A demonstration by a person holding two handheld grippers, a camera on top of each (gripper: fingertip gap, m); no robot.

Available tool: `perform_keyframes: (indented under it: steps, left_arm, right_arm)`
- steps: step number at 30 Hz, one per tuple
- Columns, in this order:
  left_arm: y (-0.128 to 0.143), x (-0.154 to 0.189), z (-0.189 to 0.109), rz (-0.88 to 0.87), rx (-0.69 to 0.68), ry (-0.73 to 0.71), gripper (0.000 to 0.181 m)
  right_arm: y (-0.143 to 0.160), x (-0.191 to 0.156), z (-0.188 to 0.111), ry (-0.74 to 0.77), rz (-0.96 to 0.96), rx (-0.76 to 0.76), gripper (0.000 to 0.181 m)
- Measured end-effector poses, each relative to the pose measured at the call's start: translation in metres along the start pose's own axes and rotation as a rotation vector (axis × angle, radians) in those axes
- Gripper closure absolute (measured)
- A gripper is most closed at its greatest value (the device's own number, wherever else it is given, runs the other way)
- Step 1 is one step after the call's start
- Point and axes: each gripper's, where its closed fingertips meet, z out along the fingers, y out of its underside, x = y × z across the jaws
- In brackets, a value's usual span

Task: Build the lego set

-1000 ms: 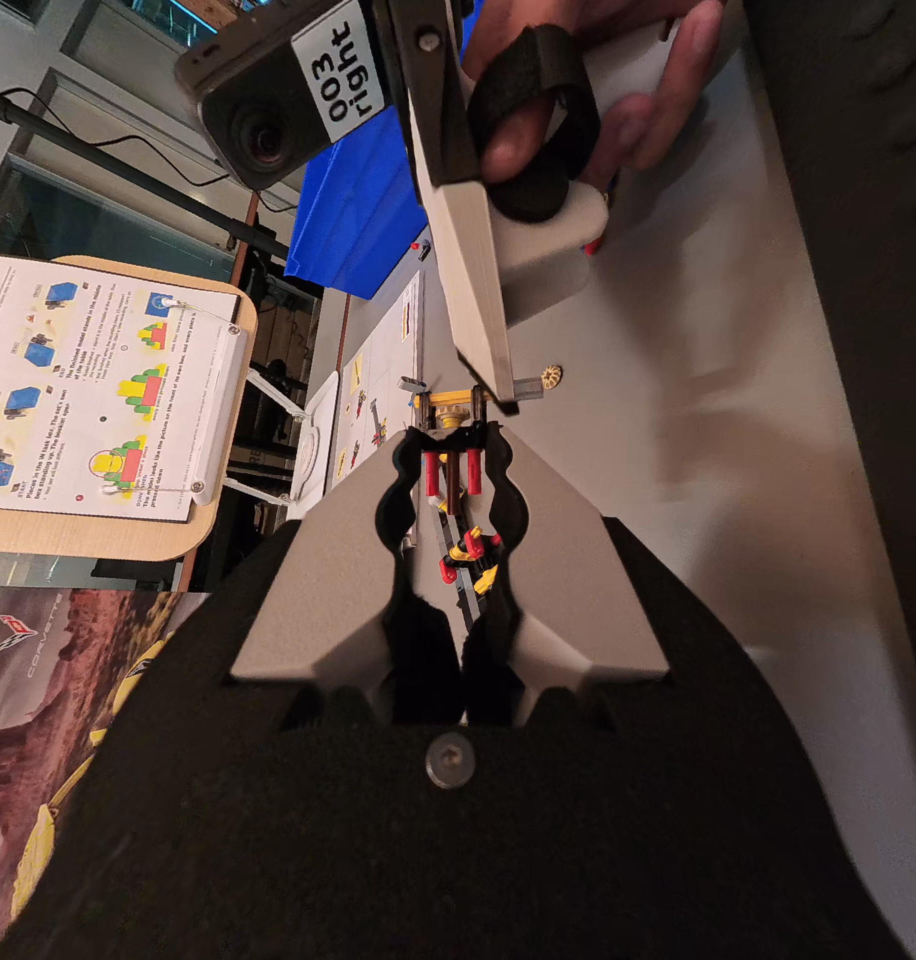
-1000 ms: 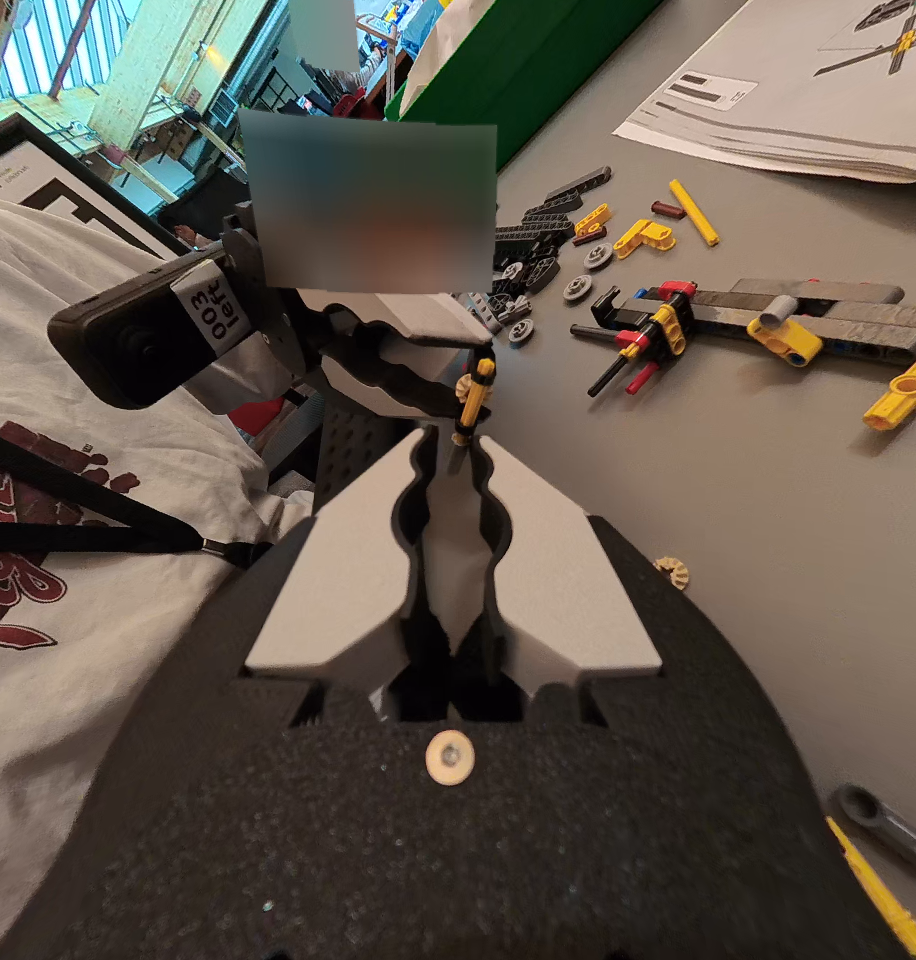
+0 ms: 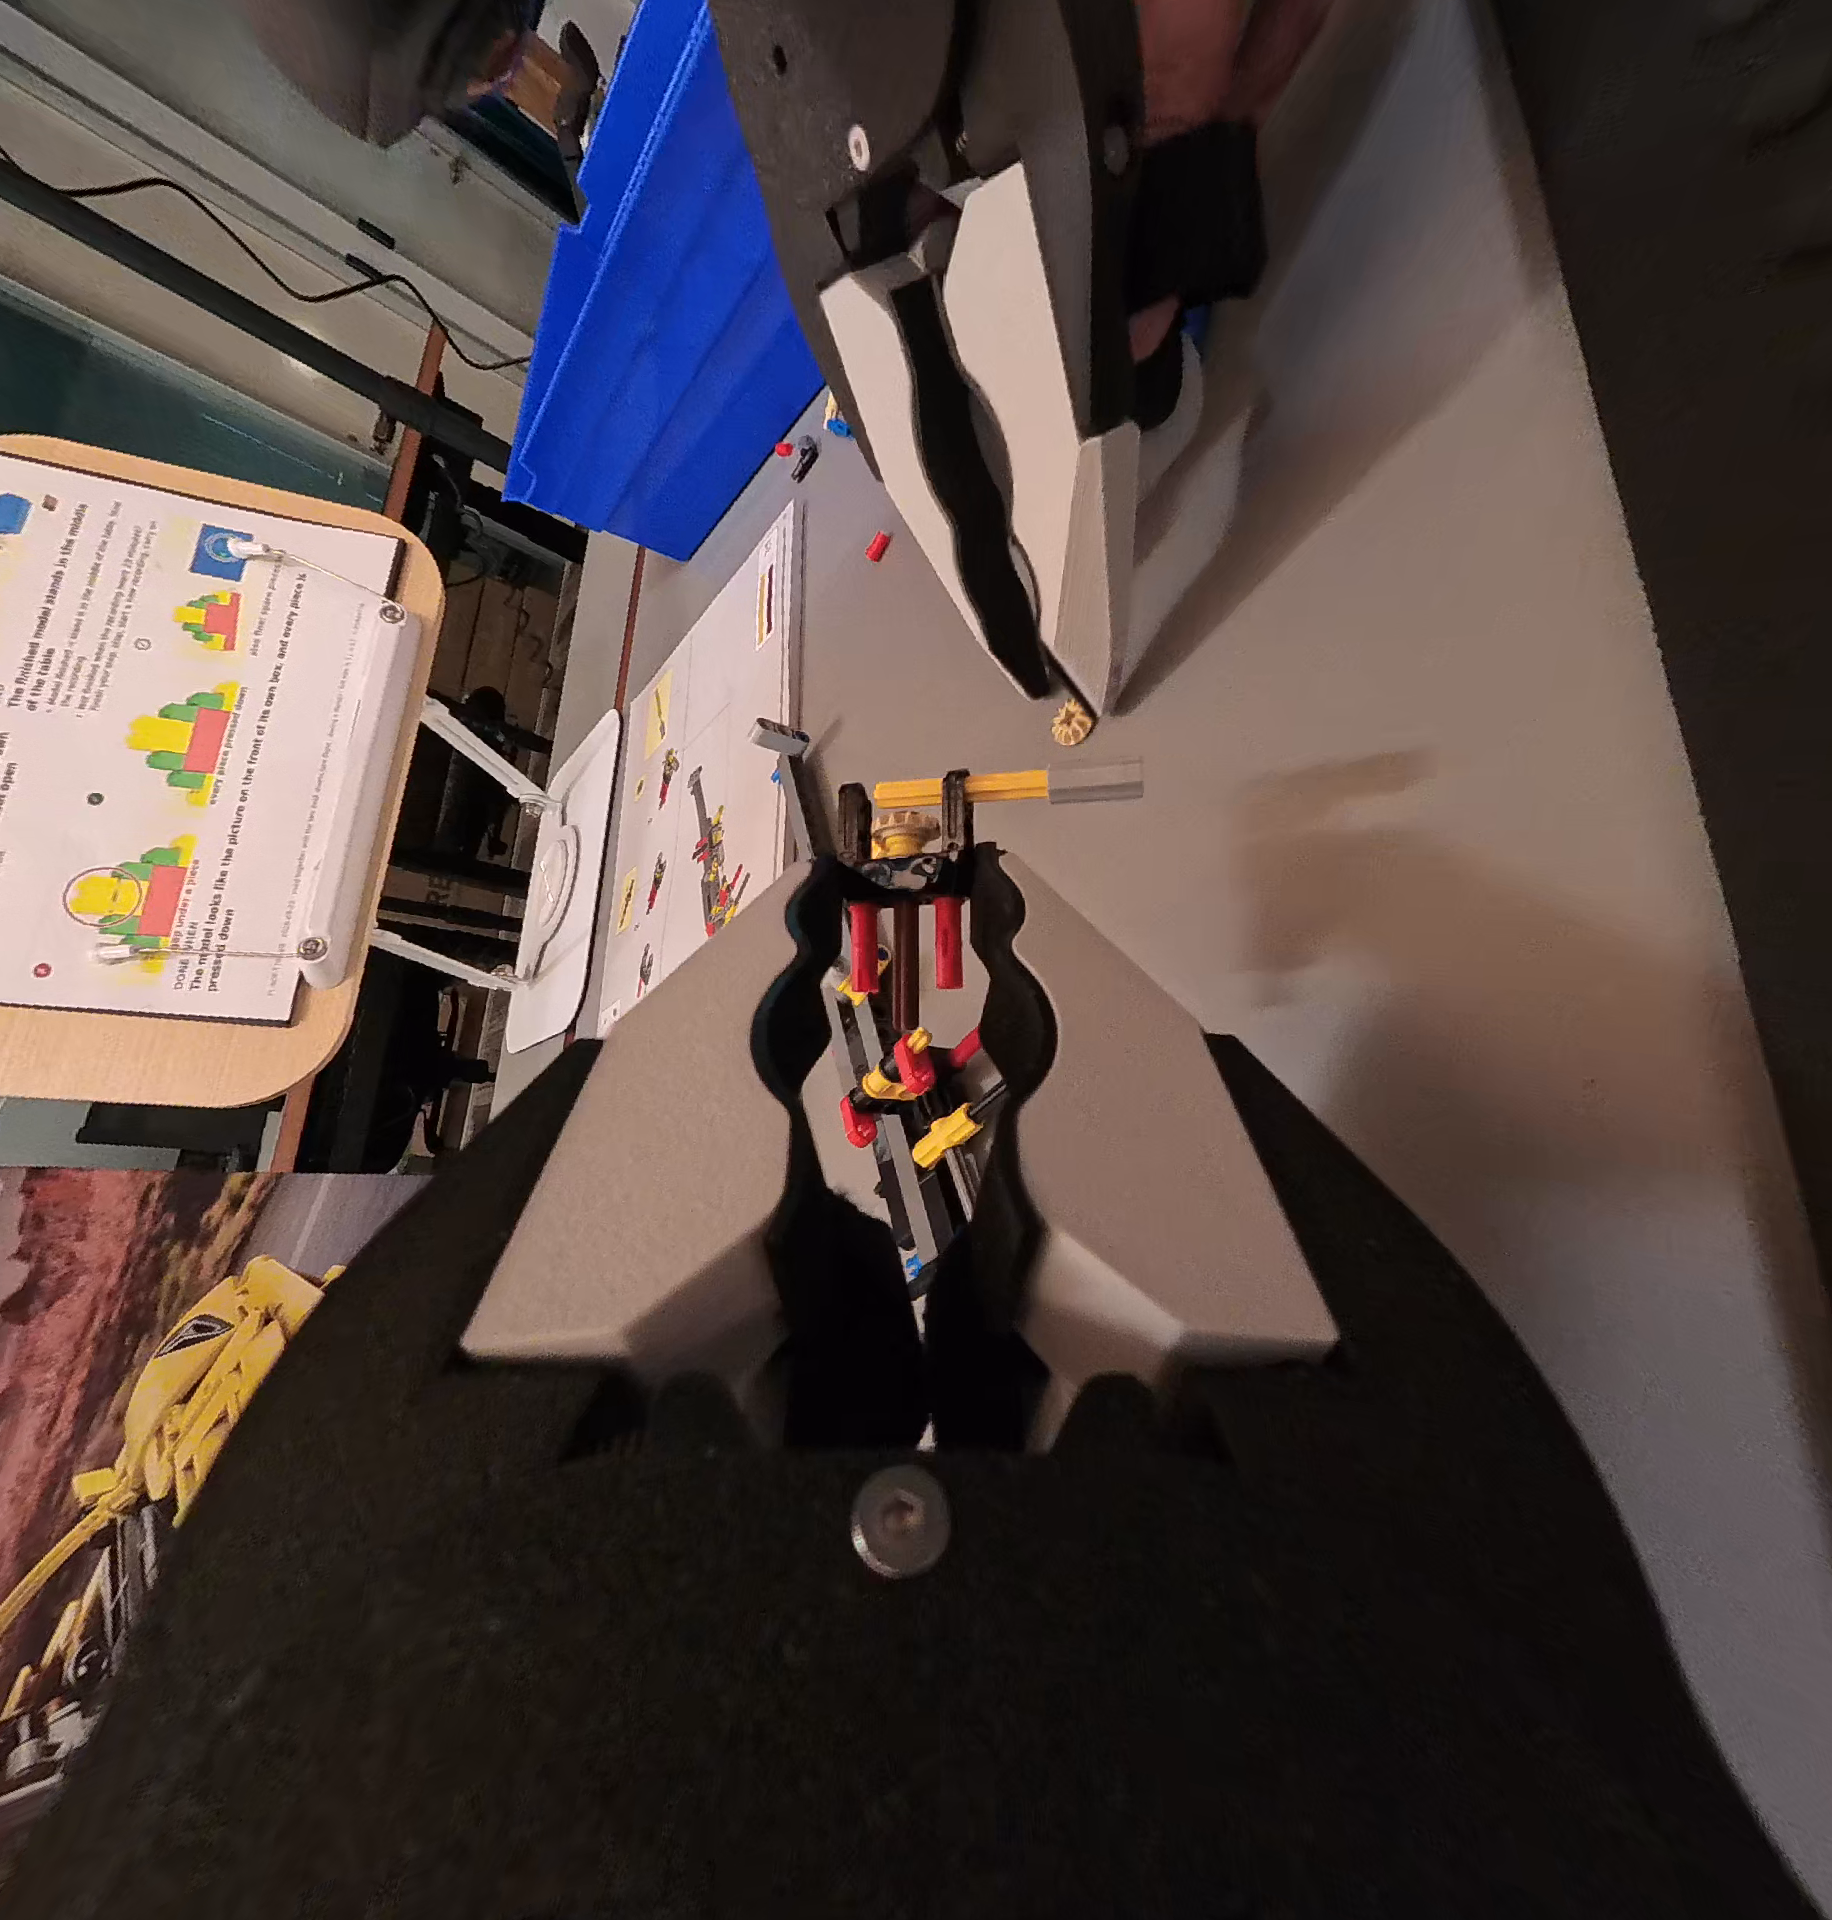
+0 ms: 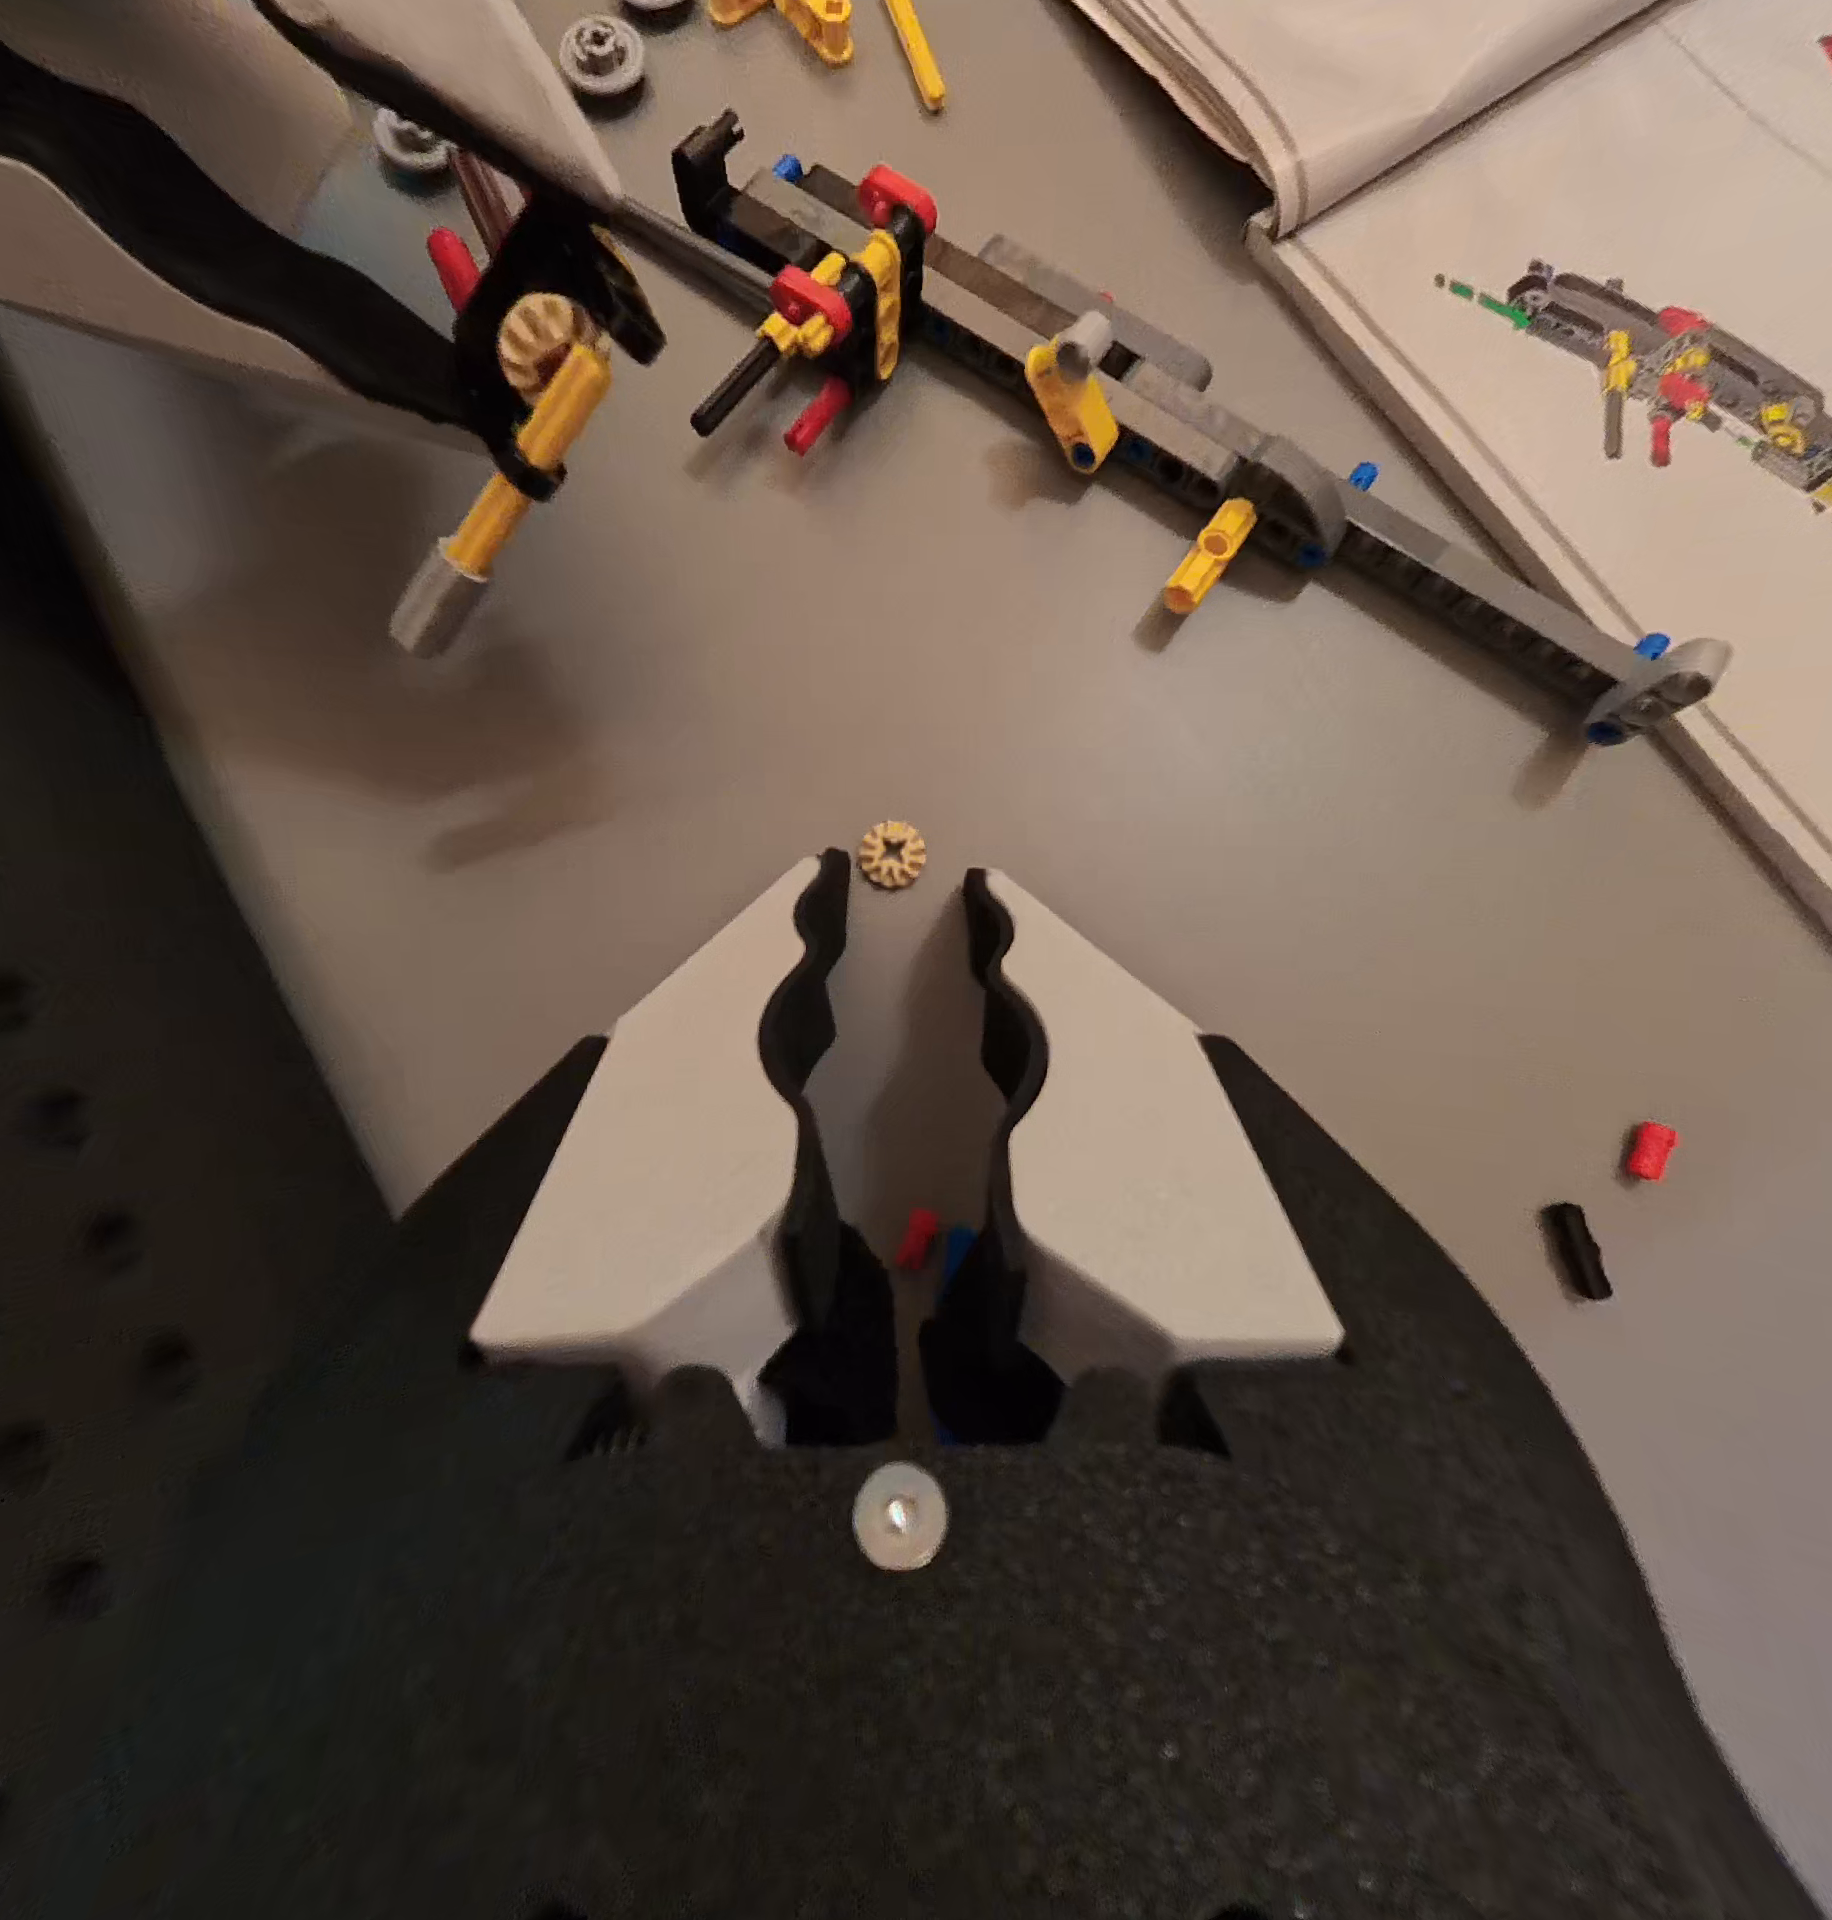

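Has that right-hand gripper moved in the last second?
Yes. The right gripper has left the held black-and-yellow piece and dropped toward the table, its open jaws now at the loose tan gear.

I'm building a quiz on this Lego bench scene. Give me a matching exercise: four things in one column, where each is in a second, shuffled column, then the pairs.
1. tan gear
2. black frame with yellow axle
3. long grey beam assembly
4. red pin

A. held in the left gripper
B. flat on the table beside the instruction booklet
C. just ahead of the open right gripper
D. loose on the table near a small black piece

Pairs: 1-C, 2-A, 3-B, 4-D
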Motion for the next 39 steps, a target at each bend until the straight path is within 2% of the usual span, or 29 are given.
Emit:
perform_keyframes:
  steps: [5, 7, 13, 18, 21, 24, 27, 30, 33, 34, 36, 39]
  left_arm:
    - [0.000, 0.002, 0.000, -0.004, 0.002, 0.013, 0.159]
    - [0.000, 0.003, 0.001, -0.002, 0.000, 0.016, 0.159]
    - [0.003, 0.008, 0.000, -0.004, -0.018, 0.050, 0.159]
    - [0.005, 0.024, 0.004, -0.061, -0.040, 0.156, 0.159]
    - [0.005, 0.024, 0.005, -0.075, -0.037, 0.154, 0.159]
    - [0.006, 0.024, 0.005, -0.061, -0.042, 0.146, 0.159]
    - [0.007, 0.027, 0.004, -0.057, -0.049, 0.160, 0.159]
    - [0.009, 0.029, 0.004, -0.067, -0.052, 0.169, 0.159]
    - [0.009, 0.030, 0.004, -0.075, -0.052, 0.177, 0.159]
    - [0.009, 0.030, 0.004, -0.073, -0.051, 0.177, 0.159]
    - [0.008, 0.031, 0.004, -0.073, -0.053, 0.183, 0.159]
    - [0.010, 0.033, 0.004, -0.069, -0.063, 0.191, 0.159]
  right_arm:
    - [-0.004, -0.003, 0.003, -0.035, 0.025, 0.011, 0.159]
    - [-0.003, -0.004, 0.003, -0.049, 0.029, 0.010, 0.170]
    - [-0.003, -0.008, 0.000, -0.055, 0.015, 0.012, 0.172]
    - [-0.024, -0.024, -0.021, -0.124, 0.043, 0.153, 0.172]
    - [-0.036, -0.037, -0.029, -0.196, 0.087, 0.216, 0.172]
    - [-0.039, -0.035, -0.027, -0.140, 0.095, 0.254, 0.172]
    - [-0.023, -0.037, -0.019, -0.027, -0.035, 0.180, 0.172]
    - [-0.001, -0.034, -0.013, 0.166, -0.300, 0.027, 0.172]
    - [-0.004, -0.033, -0.019, 0.337, -0.557, -0.007, 0.172]
    - [-0.004, -0.033, -0.021, 0.366, -0.639, -0.031, 0.181]
    - [-0.004, -0.030, -0.024, 0.418, -0.785, -0.082, 0.181]
    - [-0.003, -0.022, -0.025, 0.416, -0.834, -0.093, 0.181]
